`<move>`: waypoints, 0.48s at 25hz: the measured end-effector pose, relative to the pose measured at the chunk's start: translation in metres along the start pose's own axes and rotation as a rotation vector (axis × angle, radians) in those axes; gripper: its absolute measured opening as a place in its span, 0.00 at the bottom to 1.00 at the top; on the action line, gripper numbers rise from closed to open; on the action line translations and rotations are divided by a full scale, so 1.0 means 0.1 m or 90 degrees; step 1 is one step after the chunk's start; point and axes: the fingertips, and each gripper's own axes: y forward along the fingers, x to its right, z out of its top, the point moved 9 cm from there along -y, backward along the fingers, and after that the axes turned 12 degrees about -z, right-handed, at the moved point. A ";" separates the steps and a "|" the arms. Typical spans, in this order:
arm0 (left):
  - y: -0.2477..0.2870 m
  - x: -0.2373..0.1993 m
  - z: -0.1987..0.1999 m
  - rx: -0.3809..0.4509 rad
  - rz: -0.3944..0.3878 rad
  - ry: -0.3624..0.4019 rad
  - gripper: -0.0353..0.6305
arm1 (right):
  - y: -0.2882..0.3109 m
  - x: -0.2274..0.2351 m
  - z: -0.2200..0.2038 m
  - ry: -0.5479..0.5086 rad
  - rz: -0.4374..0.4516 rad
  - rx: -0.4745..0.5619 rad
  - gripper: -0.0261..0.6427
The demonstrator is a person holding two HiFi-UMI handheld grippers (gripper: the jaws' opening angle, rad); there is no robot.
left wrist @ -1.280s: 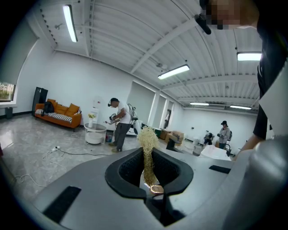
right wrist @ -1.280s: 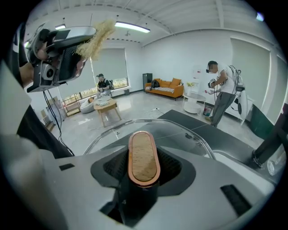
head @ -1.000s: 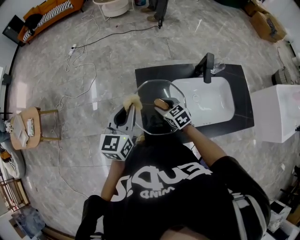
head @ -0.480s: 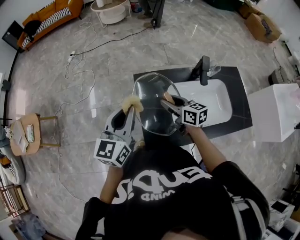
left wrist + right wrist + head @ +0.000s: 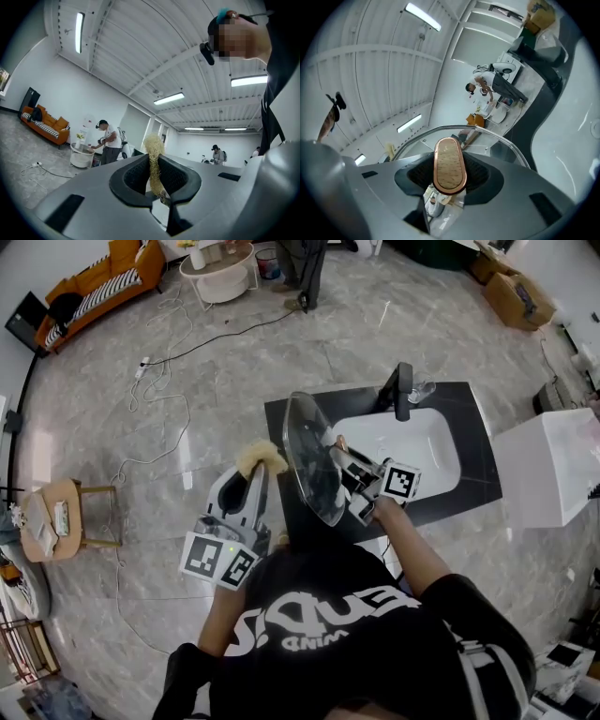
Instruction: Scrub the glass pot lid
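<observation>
Left gripper [image 5: 257,476] level on scrubber [image 5: 262,457], right gripper [image 5: 344,459] level on upended lid [image 5: 307,448]

Glass lid [image 5: 309,451] tilted, scrubber [image 5: 260,457] near

2 tools [image 5: 257,476] [image 5: 345,457], 1 glass lid [image 5: 305,437], 1 loofah scrubber [image 5: 260,457], 1 sink [image 5: 417,446], 1 faucet [image 5: 402,390]

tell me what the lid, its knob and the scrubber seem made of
Clear round pot lid: likely glass, see-through and glossy, with a metal-looking rim. Its oval knob: wood-grain top, copper-coloured band. Pale yellow scrubber: coarse fibres, maybe loofah.
</observation>
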 end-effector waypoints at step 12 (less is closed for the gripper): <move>0.15 0.09 -0.08 -0.025 -0.062 -0.020 0.12 | -0.09 -0.05 -0.11 0.219 0.191 0.058 0.29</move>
